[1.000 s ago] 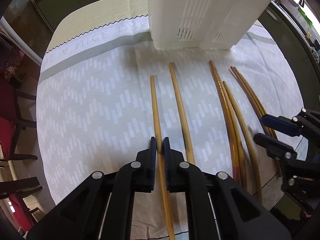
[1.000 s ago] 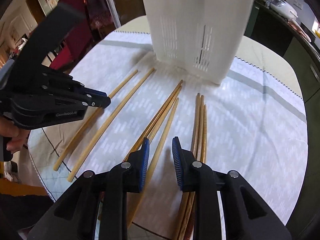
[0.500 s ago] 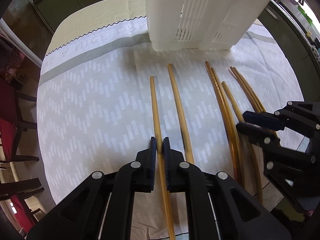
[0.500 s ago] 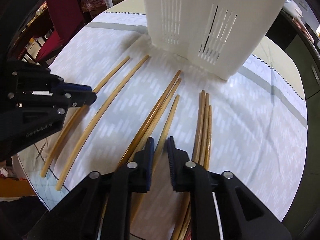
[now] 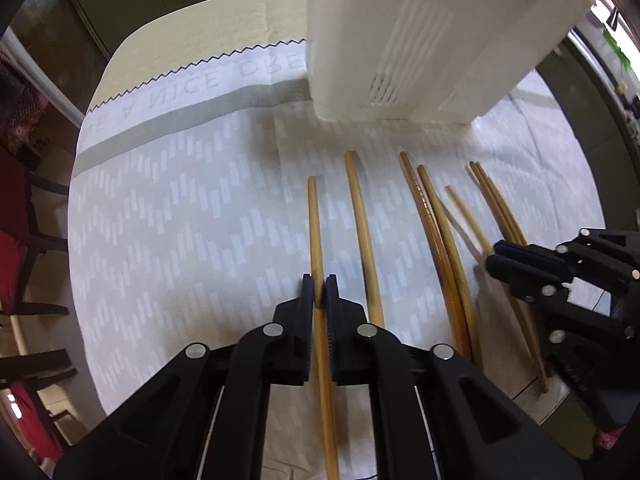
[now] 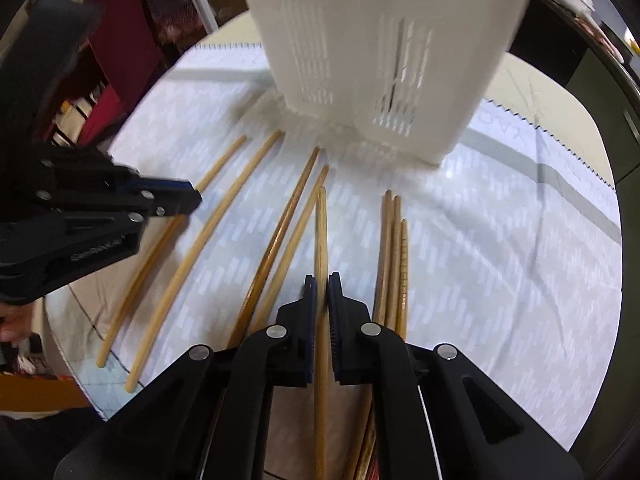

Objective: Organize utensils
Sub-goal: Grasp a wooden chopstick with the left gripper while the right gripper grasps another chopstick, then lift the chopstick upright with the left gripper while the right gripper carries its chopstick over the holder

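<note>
Left claw [image 5: 319, 294] and right claw [image 6: 322, 294] each clamp one chopstick [image 5: 316, 240] mid-shaft, presumably for loading into white holder [image 6: 380, 40].

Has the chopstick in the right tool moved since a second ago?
Yes. The chopstick, now clamped by the right tool, has swung away from its neighbouring pair.

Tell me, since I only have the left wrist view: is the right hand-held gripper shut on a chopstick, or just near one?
Observer: Shut on one. The right wrist view shows the right hand-held gripper clamping a single chopstick.
Operator: Does my left one show from there?
Observer: Yes, the left hand-held gripper appears side-on, on the leftmost chopstick.
Operator: Any of the person visible?
Observer: A bit of hand at the frame's left edge.
</note>
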Demonstrator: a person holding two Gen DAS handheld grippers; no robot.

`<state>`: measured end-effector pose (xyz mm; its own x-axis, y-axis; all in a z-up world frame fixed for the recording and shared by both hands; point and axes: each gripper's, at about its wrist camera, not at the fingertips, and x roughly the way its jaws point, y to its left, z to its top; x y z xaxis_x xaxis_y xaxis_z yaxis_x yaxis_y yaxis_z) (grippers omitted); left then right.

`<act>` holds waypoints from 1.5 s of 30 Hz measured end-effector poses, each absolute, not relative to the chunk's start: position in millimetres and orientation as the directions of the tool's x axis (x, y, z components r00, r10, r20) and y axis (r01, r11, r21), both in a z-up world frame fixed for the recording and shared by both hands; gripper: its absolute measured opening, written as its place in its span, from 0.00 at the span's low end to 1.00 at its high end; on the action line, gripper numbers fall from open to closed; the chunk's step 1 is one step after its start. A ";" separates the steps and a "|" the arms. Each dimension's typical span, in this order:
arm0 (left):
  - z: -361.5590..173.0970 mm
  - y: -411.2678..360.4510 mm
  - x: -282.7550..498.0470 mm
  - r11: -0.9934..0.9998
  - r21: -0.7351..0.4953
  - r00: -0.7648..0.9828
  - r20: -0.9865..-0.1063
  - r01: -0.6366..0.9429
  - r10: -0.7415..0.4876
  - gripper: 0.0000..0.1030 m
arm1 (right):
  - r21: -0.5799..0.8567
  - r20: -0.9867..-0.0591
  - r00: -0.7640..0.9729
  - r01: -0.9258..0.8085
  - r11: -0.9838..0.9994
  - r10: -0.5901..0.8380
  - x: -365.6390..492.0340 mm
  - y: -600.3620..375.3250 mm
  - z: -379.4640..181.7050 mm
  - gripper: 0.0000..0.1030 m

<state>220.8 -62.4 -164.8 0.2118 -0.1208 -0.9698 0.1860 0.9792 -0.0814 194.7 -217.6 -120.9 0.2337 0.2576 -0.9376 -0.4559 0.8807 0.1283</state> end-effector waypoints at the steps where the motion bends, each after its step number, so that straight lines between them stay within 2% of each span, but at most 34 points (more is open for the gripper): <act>1: -164.8 -57.4 218.4 0.979 -0.085 0.217 -0.968 0.185 -0.125 0.06 | 0.142 -0.930 0.245 -0.450 0.882 0.275 193.9 -221.4 -114.9 0.07; 6: -143.1 -34.9 203.9 0.974 -0.138 0.281 -0.942 0.179 -0.185 0.06 | 0.204 -0.878 0.312 -0.443 0.873 0.364 184.1 -241.7 -76.5 0.07; 16: -62.5 -24.4 162.1 0.970 -0.121 0.480 -0.852 0.210 -0.210 0.06 | 0.251 -0.772 0.441 -0.448 0.858 0.457 154.5 -280.2 -7.1 0.07; 22: -36.7 -26.4 144.5 0.962 -0.136 0.531 -0.811 0.238 -0.246 0.06 | 0.255 -0.741 0.478 -0.449 0.857 0.471 141.8 -282.4 8.0 0.07; 45: 7.5 -42.1 137.3 0.949 -0.122 0.625 -0.726 0.291 -0.285 0.06 | 0.238 -0.678 0.539 -0.482 0.843 0.500 135.9 -280.1 52.9 0.07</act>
